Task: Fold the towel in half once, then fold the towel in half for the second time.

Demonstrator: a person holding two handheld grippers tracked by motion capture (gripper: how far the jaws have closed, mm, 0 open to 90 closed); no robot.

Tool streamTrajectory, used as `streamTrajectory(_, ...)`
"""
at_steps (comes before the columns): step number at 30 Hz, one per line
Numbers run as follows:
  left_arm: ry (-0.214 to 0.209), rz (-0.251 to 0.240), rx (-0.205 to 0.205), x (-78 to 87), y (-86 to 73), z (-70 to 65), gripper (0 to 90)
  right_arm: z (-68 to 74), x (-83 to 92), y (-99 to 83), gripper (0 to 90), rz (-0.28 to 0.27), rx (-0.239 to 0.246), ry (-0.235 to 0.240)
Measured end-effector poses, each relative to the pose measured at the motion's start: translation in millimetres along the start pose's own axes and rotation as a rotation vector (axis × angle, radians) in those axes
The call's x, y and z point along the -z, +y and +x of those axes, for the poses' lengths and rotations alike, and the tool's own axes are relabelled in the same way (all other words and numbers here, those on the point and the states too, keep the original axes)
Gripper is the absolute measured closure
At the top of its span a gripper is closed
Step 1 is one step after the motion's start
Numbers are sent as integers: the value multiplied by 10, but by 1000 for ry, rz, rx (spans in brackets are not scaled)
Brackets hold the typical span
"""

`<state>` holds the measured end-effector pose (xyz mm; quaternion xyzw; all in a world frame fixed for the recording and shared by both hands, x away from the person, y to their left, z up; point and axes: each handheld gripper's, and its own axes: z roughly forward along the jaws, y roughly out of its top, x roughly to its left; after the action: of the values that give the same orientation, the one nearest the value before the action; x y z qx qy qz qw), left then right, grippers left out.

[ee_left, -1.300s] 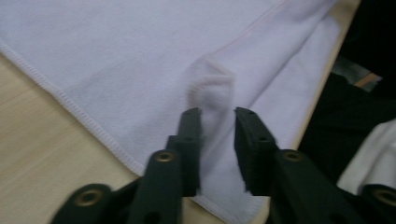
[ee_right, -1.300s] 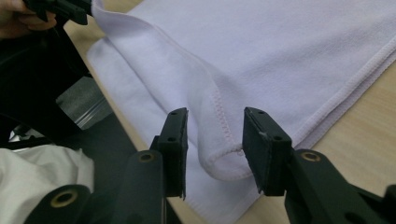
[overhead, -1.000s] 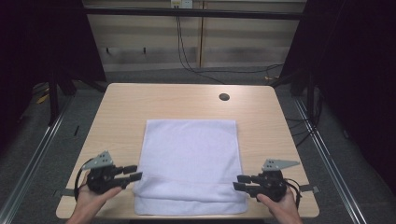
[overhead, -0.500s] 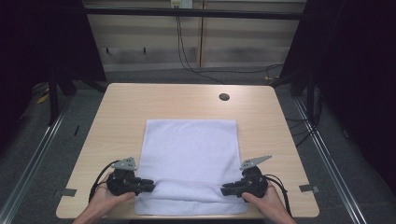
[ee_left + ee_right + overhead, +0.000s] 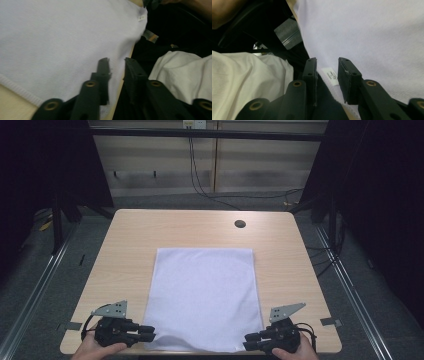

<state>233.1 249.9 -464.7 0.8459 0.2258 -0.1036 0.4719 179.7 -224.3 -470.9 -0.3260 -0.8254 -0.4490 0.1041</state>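
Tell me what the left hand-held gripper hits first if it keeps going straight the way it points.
Most likely the white towel: the left hand-held gripper points across its near corner, jaws apart astride the hem, which runs up between them. Depth is unclear, so I cannot tell whether the pads already touch the cloth.

A small white label [image 5: 331, 75] sewn at the edge of the white cloth [image 5: 372, 32] carries dark print, too small and blurred to read. The same label [image 5: 141, 17] appears in the left gripper view, equally illegible. Nothing else bears writing.
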Motion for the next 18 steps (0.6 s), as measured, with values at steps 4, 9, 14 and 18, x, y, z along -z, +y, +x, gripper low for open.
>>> streamTrajectory(4, 58, -30, 28, -97, 155, 209, 576, -152, -8, 189, 689, -56, 6, -85)
streamTrajectory(9, 198, -9, 65, -351, 361, 599, 565, -524, -178, 481, 661, -84, -15, -202)
streamTrajectory(14, 347, -2, 97, -520, 578, 1064, 539, -944, -305, 772, 630, -92, -37, -332)
streamTrajectory(18, 412, -20, 135, -586, 595, 1240, 537, -1209, -397, 893, 583, -107, -99, -412)
